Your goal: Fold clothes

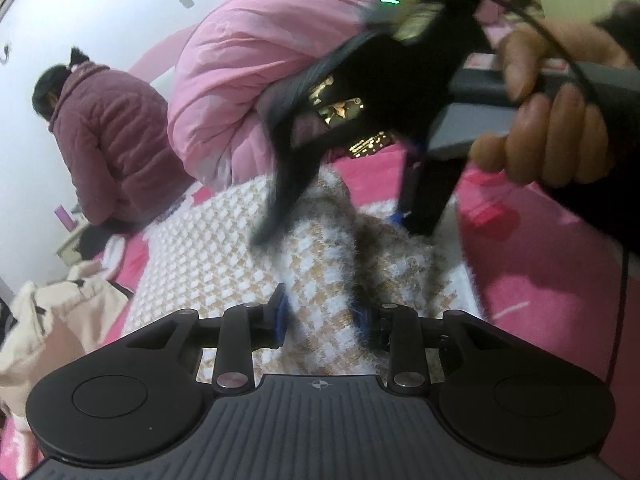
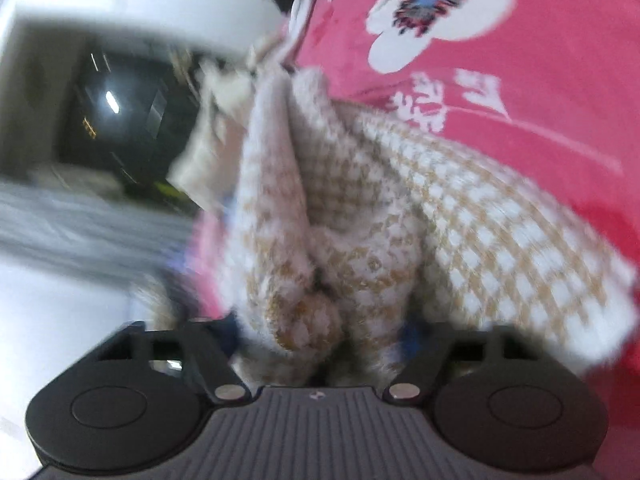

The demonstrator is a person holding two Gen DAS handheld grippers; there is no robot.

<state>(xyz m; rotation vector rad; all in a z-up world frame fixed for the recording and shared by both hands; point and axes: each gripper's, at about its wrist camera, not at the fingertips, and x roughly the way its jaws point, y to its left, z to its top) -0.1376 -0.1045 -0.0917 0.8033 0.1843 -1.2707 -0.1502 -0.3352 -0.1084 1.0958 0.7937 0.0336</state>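
Item, mid-fold: we are pinching the checked knit sweater (image 1: 248, 256) on the pink bed (image 1: 532, 264) in the left gripper (image 1: 320, 316) at lower centre, while the right gripper (image 2: 320, 344) fingers, cloth bunched between, are blurred beyond telling.

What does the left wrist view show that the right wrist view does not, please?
Only the left wrist view shows the right gripper from outside with the hand holding it, a heaped pink quilt and a seated person in a padded jacket. Only the right wrist view shows a white flower print on the pink bedsheet and a dark cabinet. Both show the checked sweater lying on that sheet, bunched between the jaws.
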